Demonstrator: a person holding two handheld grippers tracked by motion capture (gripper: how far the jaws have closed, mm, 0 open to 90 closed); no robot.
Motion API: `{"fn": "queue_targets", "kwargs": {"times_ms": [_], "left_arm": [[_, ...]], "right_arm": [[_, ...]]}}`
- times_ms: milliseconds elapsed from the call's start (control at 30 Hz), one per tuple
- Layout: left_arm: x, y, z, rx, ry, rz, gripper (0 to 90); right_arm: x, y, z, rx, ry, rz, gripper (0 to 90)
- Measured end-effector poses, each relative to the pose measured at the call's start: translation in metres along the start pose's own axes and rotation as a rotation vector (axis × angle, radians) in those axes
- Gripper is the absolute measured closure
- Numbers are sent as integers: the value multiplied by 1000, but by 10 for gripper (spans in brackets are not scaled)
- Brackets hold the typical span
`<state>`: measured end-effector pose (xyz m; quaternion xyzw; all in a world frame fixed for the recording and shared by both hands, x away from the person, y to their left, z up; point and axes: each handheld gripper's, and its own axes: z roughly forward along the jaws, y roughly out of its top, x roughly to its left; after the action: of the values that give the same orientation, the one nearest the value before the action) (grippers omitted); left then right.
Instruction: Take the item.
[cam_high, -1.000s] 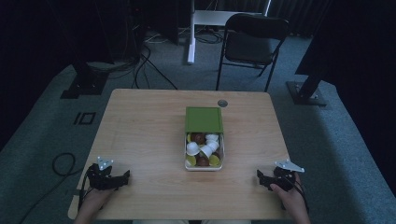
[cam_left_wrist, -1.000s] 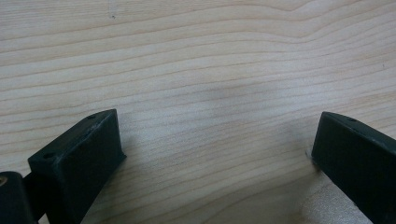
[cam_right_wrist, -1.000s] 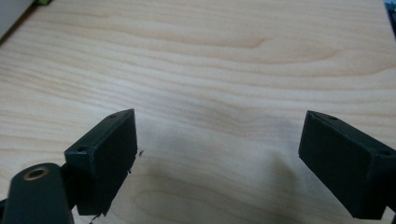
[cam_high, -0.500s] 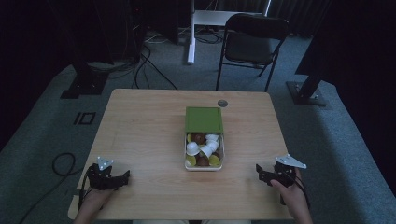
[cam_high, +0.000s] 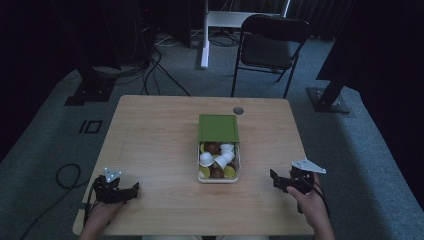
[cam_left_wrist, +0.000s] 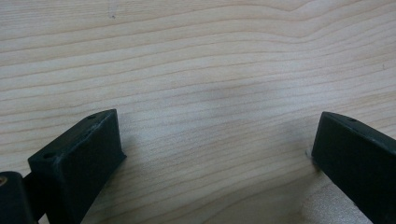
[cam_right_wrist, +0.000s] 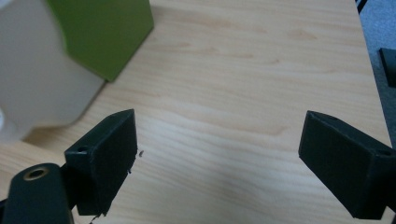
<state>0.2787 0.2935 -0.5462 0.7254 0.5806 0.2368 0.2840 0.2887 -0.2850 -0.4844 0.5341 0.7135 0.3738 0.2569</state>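
Dim room – black chair (cam_high: 270, 47), grey carpet (cam_high: 50, 135)

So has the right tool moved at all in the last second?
Yes, slightly. In the high view the right tool has lifted a little and edged toward the box of capsules; the box itself has stayed put.

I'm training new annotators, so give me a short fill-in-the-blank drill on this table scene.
1. The lid that half covers the box is ___ in colour.
2. The jaws of the left gripper stand ___.
3. The right gripper holds ___.
4. The box rests on a ___ table.

Missing words: green; open; nothing; wooden
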Motion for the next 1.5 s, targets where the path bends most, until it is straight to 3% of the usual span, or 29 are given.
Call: {"fn": "queue_targets", "kwargs": {"times_ms": [600,900,1500], "left_arm": [[0,0,0,-1,0,-2,18],[0,0,0,-1,0,-2,19],[0,0,0,-1,0,-3,18]], "right_arm": [[35,38,-5,-68,93,-66,113],[61,53,-3,-104,178,-106,113],[101,66,5,-90,294,-196,135]]}}
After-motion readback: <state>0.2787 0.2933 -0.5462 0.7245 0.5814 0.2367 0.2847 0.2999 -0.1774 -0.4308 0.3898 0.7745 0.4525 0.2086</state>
